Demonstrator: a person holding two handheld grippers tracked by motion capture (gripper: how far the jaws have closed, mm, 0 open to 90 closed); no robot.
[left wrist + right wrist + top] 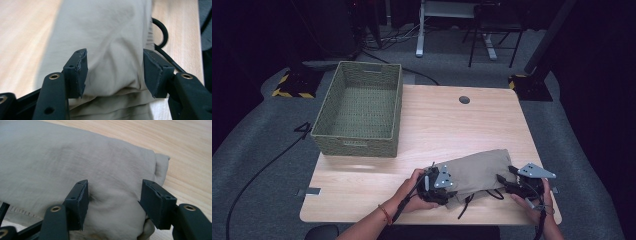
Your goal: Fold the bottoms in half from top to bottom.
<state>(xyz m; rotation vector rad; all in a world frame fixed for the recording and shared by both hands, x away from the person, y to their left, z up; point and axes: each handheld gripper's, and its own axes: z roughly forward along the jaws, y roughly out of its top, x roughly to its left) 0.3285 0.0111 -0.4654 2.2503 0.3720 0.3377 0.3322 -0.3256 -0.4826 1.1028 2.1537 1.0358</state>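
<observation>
Work in hand: we take it to be folding the khaki folded cloth garment [479,172] and stowing it in the green woven rectangular basket [362,107]; that is our reading, not something we see done.

Garment: it lies on the light wooden tabletop [437,125] near the front edge, at about 5 o'clock from the tabletop's middle, already doubled into a compact oblong. Black drawcords trail from its near edge.

Left gripper [443,186]: at the garment's 9 o'clock end. In the left gripper view the jaws stand roughly half open on either side of a raised fold [112,62]; cloth lies between them, but the pads do not look pressed into it.

Right gripper [508,181]: at the garment's 3 o'clock end. In the right gripper view the jaws stand a fair way apart over a bulge of cloth [112,195]; the left pad may be grazing a crease, though we cannot tell for sure at this angle.

Basket: empty, at 10 o'clock from the garment and well apart from it, on the tabletop's far left corner.

Done: the folding looks largely complete, with edges gathered and the bundle tidy.

Left: we judge that both ends need a firm grip, then a lift and a carry towards 10 o'clock into the basket.
</observation>
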